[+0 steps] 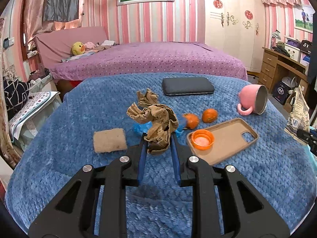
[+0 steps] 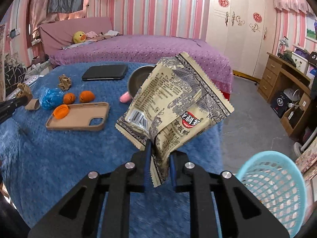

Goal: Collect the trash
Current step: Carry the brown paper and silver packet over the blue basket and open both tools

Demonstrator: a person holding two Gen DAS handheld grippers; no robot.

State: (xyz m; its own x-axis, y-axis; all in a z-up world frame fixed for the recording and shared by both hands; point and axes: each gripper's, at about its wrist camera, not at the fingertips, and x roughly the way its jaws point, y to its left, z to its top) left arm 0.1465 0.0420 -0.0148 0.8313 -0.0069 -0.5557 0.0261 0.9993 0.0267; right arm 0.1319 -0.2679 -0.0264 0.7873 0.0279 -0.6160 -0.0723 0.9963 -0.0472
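Note:
My left gripper (image 1: 158, 139) is shut on a crumpled brown paper (image 1: 158, 119), held just above the blue table cover (image 1: 79, 178). A blue plastic wrapper (image 1: 140, 128) lies behind it, and a second brown paper ball (image 1: 147, 97) sits farther back. In the right wrist view, my right gripper (image 2: 159, 148) is shut on the lower corner of a beige printed snack wrapper (image 2: 174, 103), which hangs lifted over the table's right edge. A teal mesh basket (image 2: 277, 190) stands low at the right, beside the table. The left gripper (image 2: 11, 104) shows at that view's left edge.
On the cover lie two tangerines (image 1: 191, 120), an orange cap (image 1: 202, 139) in a tan phone case (image 1: 233, 138), a tipped pink cup (image 1: 252, 101), a black phone (image 1: 188, 86) and a tan square pad (image 1: 110, 140). A purple bed (image 1: 148, 59) stands behind.

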